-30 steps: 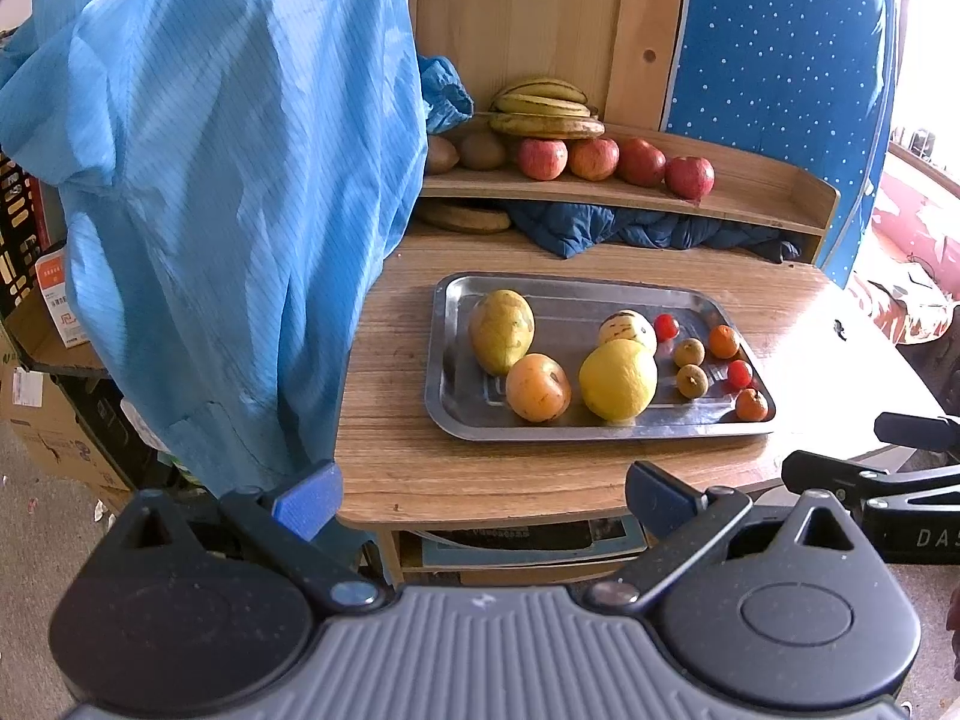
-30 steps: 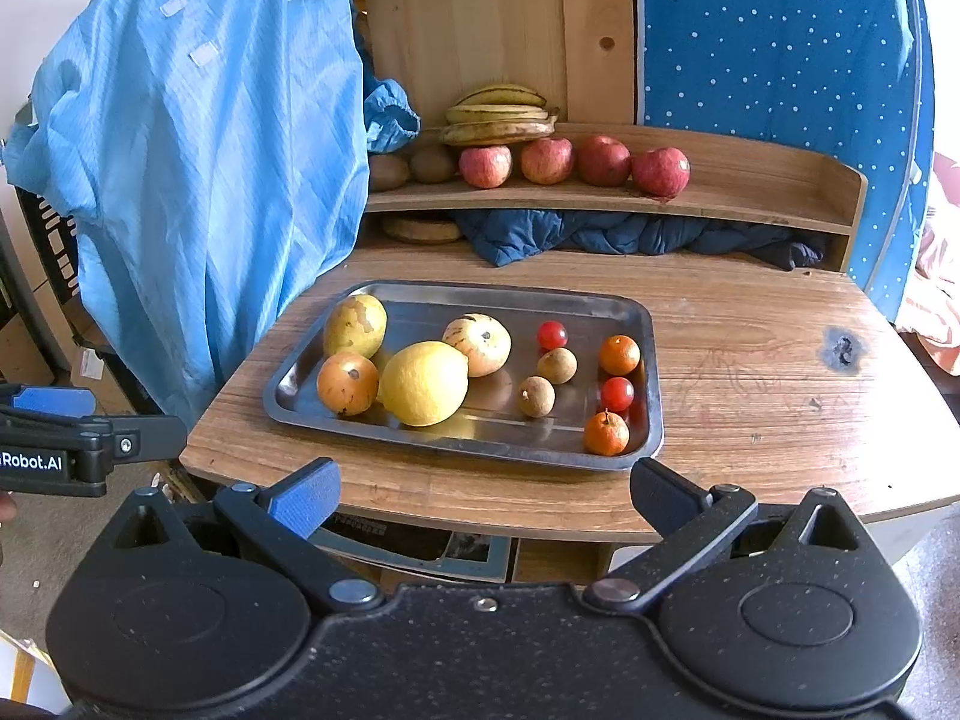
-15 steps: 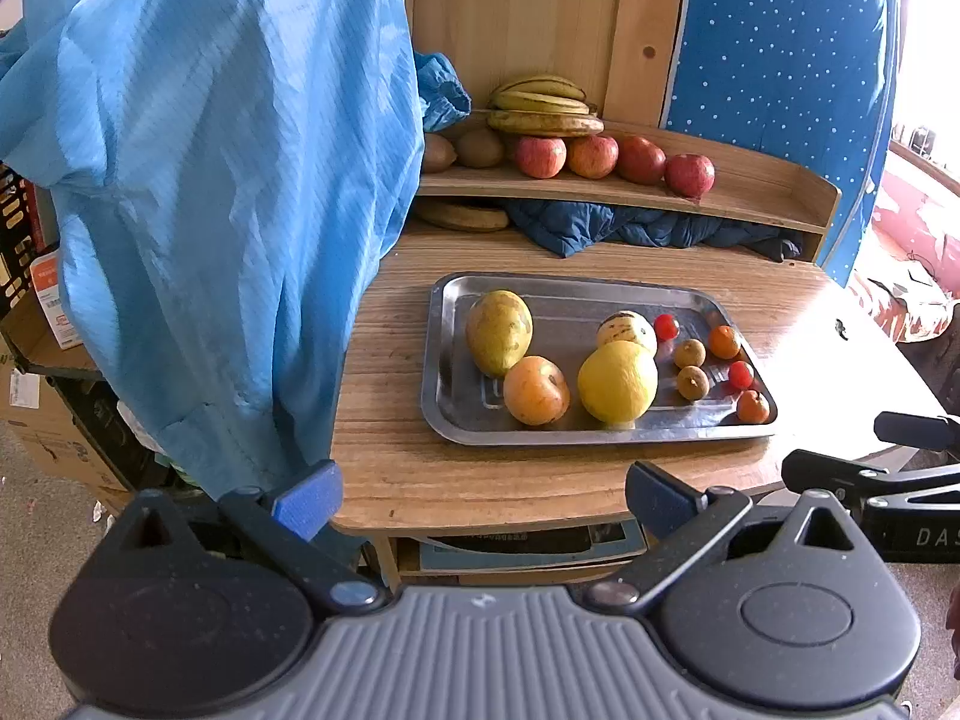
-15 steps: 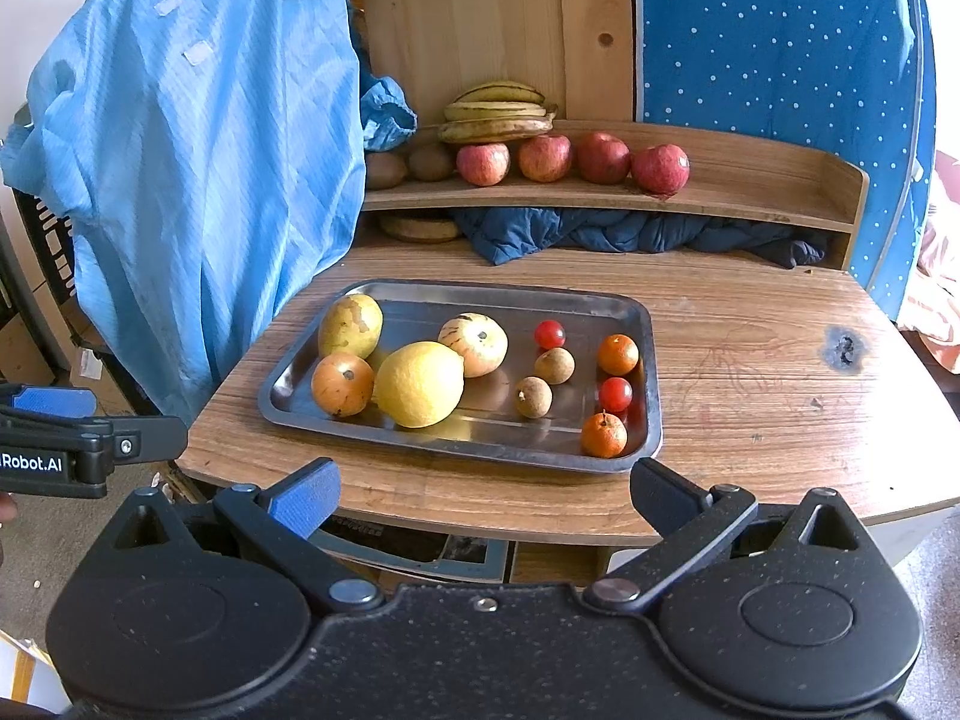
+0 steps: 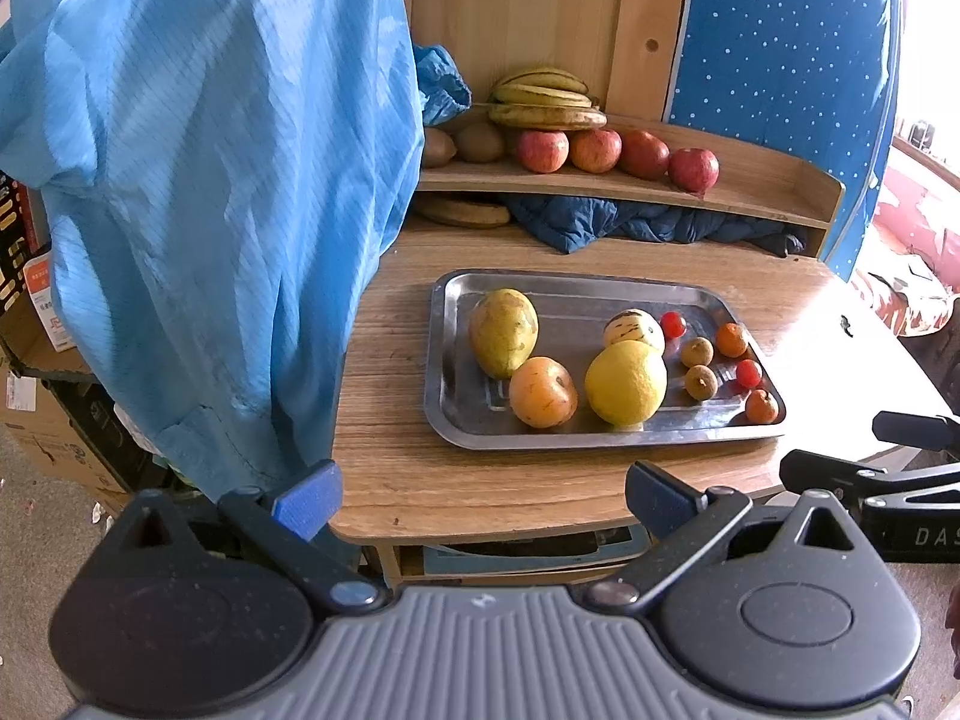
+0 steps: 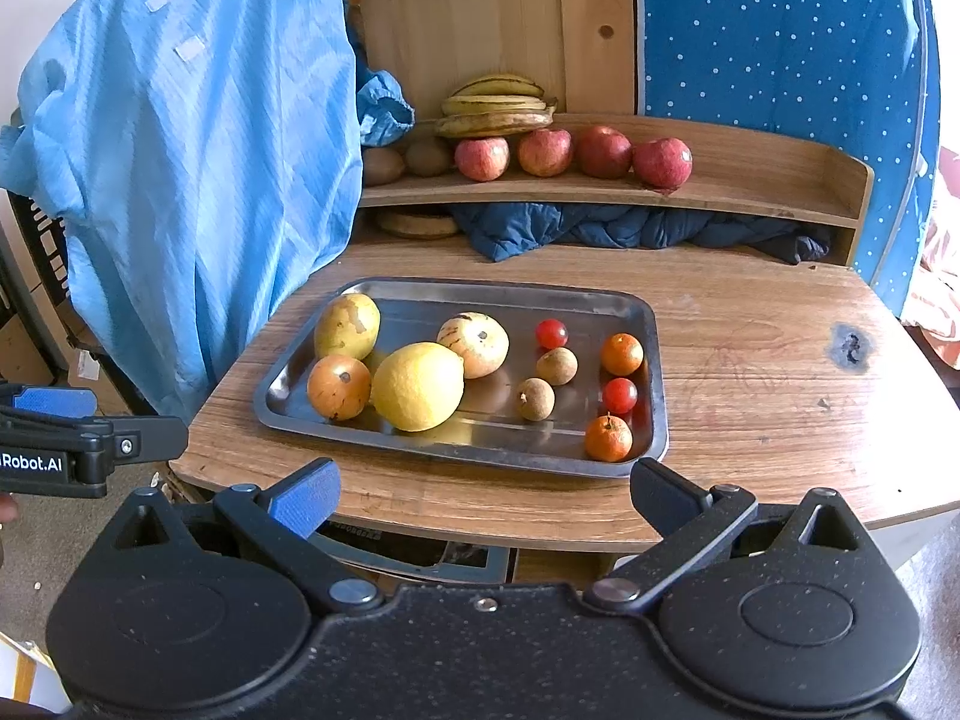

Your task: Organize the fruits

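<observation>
Fruits: ten pieces are held in a steel tray [image 6: 651,324] set on the wooden counter [image 6: 768,372].

- Left half of tray: a green-yellow mango [image 6: 347,325]; an orange round fruit [image 6: 339,387] in front of it; a large lemon [image 6: 418,386] touching that fruit; a striped pale fruit [image 6: 474,344] just behind the lemon.
- Right half of tray: two cherry tomatoes [image 6: 551,333] [image 6: 620,395]; two brown longans [image 6: 557,366] [image 6: 535,399]; two small tangerines [image 6: 622,354] [image 6: 608,437], the latter nearest the front rim.
- Shelf [image 6: 750,192] behind the counter: a banana bunch [image 6: 495,108] is stacked above four red apples [image 6: 570,153] in a row; two kiwis [image 6: 405,161] are seen at its left end.
- Below the shelf: a dark blue quilted cloth [image 6: 630,231] is tucked in.
- Left of the counter: a light blue garment [image 6: 192,150] is hung.
- Left gripper [image 5: 480,489]: jaws are spread apart and empty, held short of the counter's front edge.
- Right gripper [image 6: 480,489]: jaws are likewise spread and empty, held before the tray's front rim.
</observation>
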`<state>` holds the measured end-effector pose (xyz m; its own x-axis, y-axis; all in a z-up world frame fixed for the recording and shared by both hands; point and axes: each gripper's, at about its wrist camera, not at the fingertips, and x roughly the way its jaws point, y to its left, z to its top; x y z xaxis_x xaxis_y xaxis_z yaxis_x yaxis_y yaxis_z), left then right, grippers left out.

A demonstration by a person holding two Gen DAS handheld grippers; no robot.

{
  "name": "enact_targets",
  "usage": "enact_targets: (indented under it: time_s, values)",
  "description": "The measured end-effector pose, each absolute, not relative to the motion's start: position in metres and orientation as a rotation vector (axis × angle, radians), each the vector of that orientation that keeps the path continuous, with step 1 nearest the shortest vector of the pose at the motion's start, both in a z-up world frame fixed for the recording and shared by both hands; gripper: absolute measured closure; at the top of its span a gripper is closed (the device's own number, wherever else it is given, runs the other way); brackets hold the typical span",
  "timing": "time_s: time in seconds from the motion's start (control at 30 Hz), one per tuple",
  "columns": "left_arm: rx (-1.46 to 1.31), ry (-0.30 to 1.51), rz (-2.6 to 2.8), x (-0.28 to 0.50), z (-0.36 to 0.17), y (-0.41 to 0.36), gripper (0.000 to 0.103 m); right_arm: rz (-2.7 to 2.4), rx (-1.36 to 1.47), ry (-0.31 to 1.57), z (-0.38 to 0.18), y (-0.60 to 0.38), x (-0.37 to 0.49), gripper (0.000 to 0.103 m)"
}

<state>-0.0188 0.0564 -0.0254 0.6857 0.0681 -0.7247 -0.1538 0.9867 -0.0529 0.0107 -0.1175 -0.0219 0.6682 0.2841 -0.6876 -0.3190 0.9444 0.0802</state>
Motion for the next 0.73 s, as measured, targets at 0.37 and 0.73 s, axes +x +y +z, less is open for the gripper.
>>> enact_targets:
  time_s: [0.37,0.73]
  values:
    - [-0.124,0.815,0.093,-0.012,-0.027,0.060,0.001,0.325,-0.050,0.789,-0.026,-0.112,0.017,0.001]
    - [-0.118,0.822,0.081,-0.005,-0.030,0.063,0.001,0.312,-0.049,0.796,-0.028,-0.110,0.022,0.001]
